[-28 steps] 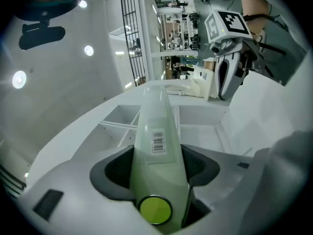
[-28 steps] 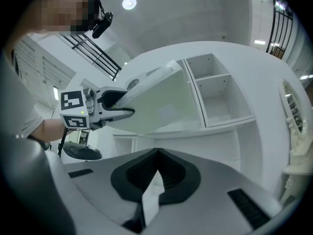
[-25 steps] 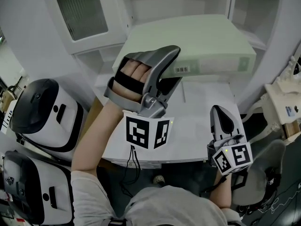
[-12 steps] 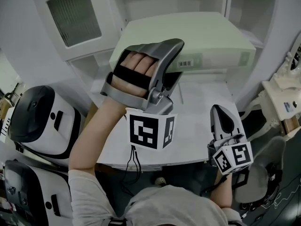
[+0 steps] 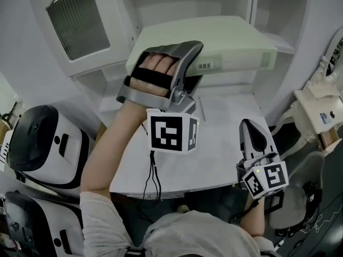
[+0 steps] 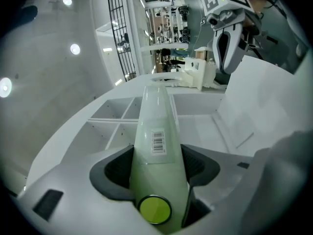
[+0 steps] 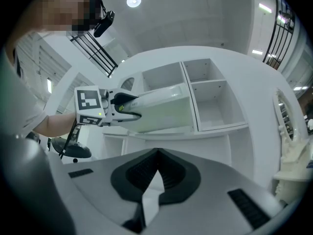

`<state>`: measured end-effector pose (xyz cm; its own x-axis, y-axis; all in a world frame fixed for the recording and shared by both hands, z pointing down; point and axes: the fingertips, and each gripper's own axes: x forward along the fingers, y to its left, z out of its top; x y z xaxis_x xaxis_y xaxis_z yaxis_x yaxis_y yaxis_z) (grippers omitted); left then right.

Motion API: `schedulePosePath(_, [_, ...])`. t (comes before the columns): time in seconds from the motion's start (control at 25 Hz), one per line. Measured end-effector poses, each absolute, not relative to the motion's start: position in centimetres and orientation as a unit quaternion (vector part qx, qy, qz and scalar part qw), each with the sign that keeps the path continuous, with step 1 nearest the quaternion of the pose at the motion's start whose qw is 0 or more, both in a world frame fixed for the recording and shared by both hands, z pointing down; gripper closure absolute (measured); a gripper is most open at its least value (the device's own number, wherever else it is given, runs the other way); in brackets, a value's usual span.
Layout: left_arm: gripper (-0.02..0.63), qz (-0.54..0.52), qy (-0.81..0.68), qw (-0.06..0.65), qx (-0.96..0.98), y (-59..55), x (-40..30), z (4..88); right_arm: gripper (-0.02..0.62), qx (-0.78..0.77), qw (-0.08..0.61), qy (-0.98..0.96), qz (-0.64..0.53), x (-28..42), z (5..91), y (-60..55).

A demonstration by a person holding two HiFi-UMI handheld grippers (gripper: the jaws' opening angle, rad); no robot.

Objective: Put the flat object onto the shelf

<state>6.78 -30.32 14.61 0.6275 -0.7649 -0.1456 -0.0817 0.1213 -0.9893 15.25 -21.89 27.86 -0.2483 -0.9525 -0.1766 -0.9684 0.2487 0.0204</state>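
Note:
The flat object is a pale green case (image 5: 214,42) with a barcode label on its near edge. It lies level, and its far part is inside the white shelf unit (image 5: 161,1). My left gripper (image 5: 194,74) is shut on the case's near edge, one pad on each face (image 6: 155,126). In the right gripper view the case (image 7: 164,109) fills the left compartment of the shelf (image 7: 210,97). My right gripper (image 5: 252,135) is shut on nothing, low over the white table (image 5: 214,154), at the front right.
A cabinet door with ribbed glass (image 5: 72,20) stands open at the upper left. Two white and black rounded appliances (image 5: 48,143) sit left of the table. A grey chair (image 5: 300,197) and white clutter (image 5: 321,106) are at the right.
My left gripper and the green case have shifted a little forward and up, toward the shelf. The right gripper has stayed where it was.

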Motion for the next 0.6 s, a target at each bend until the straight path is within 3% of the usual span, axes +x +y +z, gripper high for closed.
schedulePosePath(0.6, [0.311, -0.295, 0.320, 0.664, -0.608, -36.1, 6.6, 17.5, 0.588, -0.630, 0.050, 0.773, 0.055, 14.5, 28.6, -24.1])
